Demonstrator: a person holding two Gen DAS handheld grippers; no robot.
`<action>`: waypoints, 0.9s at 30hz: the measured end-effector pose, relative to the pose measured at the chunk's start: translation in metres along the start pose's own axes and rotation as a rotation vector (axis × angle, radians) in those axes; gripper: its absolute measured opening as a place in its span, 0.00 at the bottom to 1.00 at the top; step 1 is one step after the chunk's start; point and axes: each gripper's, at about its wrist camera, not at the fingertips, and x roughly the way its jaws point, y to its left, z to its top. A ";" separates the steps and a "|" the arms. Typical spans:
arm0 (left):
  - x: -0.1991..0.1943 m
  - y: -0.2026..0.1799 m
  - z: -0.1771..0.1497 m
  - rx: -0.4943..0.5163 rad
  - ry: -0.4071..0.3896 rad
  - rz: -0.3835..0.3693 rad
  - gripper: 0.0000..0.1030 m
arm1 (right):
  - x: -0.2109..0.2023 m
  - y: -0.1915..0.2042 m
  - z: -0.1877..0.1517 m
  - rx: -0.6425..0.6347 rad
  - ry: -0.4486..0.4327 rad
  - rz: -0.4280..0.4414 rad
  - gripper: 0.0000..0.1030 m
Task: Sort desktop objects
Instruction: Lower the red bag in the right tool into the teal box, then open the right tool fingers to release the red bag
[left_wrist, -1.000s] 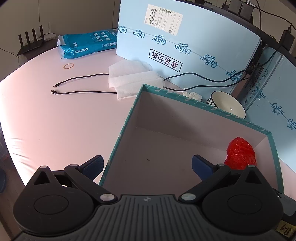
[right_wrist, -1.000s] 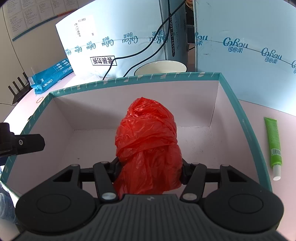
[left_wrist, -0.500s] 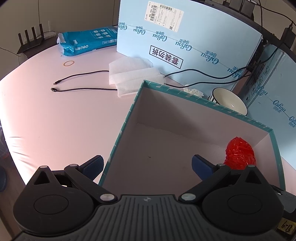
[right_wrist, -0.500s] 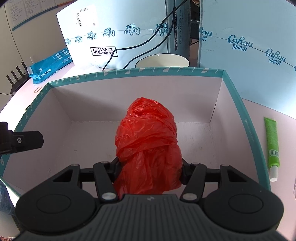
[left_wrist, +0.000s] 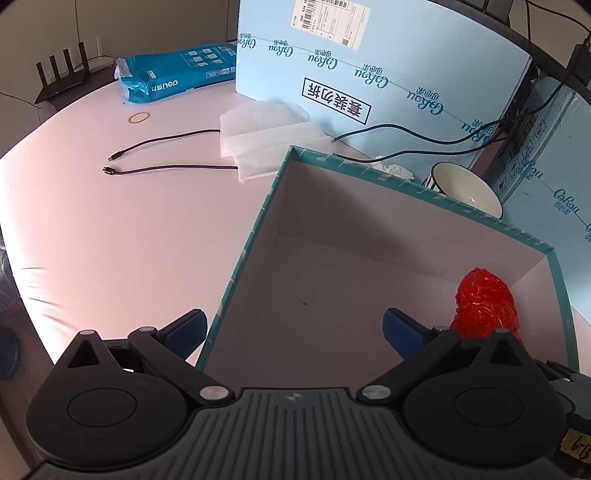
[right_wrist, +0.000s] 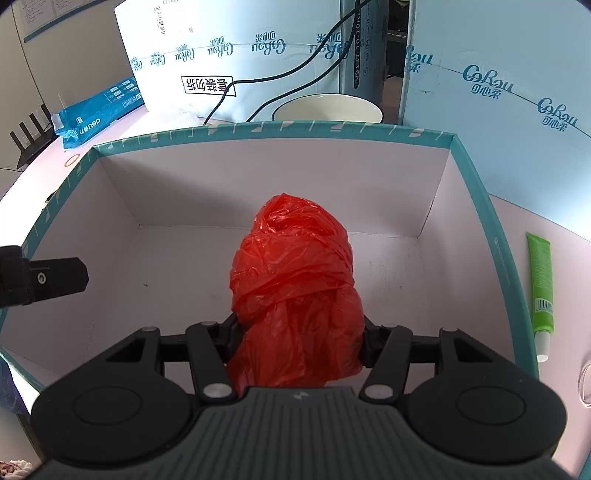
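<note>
Right gripper (right_wrist: 297, 332) is pinching crumpled red plastic bag (right_wrist: 295, 273) inside teal-rimmed cardboard box (right_wrist: 476, 192), prob. for drop-off; left gripper (left_wrist: 293, 328) is hanging spread, straddling box wall.

The left wrist camera sits just behind its gripper's fingers and looks steeply down from the near left corner of the teal-rimmed box (left_wrist: 255, 236), taking in the pink table (left_wrist: 110, 229) beyond. The right wrist camera looks steeply down into the same box (right_wrist: 476, 206) at close range. Both views share the box interior, the red bag (left_wrist: 484, 306) (right_wrist: 295, 280) and the bowl (left_wrist: 465, 184) (right_wrist: 328, 109).
</note>
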 end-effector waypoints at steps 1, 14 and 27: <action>0.000 0.000 0.000 0.001 0.001 0.001 0.99 | 0.000 0.000 0.000 -0.003 0.002 -0.002 0.58; 0.006 0.001 -0.001 0.005 0.039 0.017 0.99 | 0.002 0.002 0.001 -0.020 0.035 -0.015 0.58; 0.007 0.002 -0.002 0.000 0.045 0.020 0.99 | -0.001 0.003 0.003 -0.022 0.017 -0.026 0.74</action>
